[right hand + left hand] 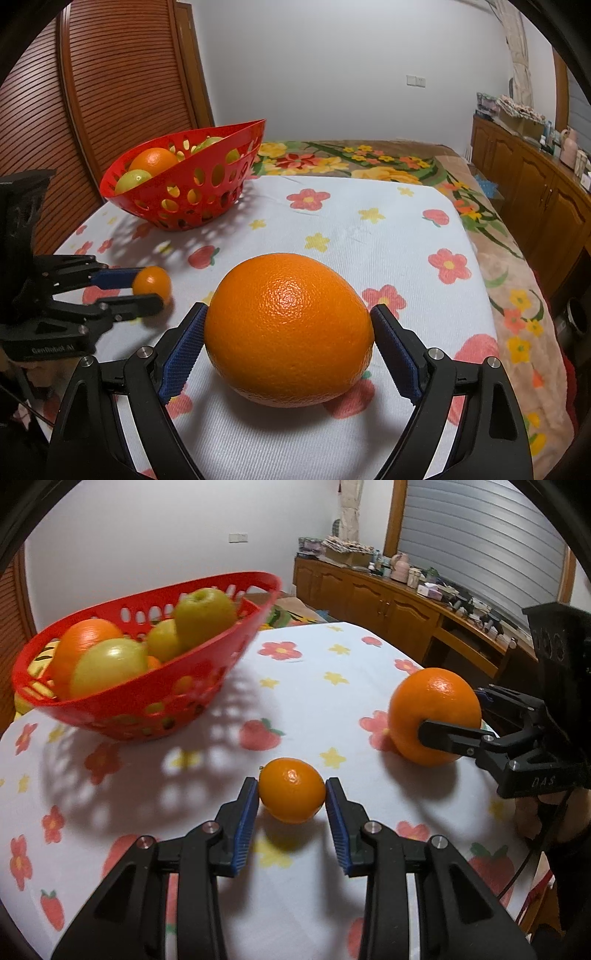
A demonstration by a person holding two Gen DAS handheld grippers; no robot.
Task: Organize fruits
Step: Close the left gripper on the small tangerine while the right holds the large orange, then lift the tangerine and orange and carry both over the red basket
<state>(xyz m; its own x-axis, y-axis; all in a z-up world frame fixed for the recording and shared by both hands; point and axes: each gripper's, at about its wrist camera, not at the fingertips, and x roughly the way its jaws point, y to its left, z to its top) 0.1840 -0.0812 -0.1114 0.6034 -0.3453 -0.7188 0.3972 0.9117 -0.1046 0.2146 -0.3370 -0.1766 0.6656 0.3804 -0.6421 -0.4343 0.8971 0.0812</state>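
Note:
A red perforated basket holds green apples and an orange; it stands at the far left of the flowered tablecloth. My left gripper is shut on a small tangerine, which seems just above the cloth with its shadow below. My right gripper is shut on a large orange that rests on or just above the cloth. The right gripper also shows in the left wrist view, and the left one in the right wrist view.
The white cloth with flowers and strawberries covers the table. A floral bedspread lies behind it. A wooden sideboard with clutter runs along the right wall. A slatted wooden door stands behind the basket.

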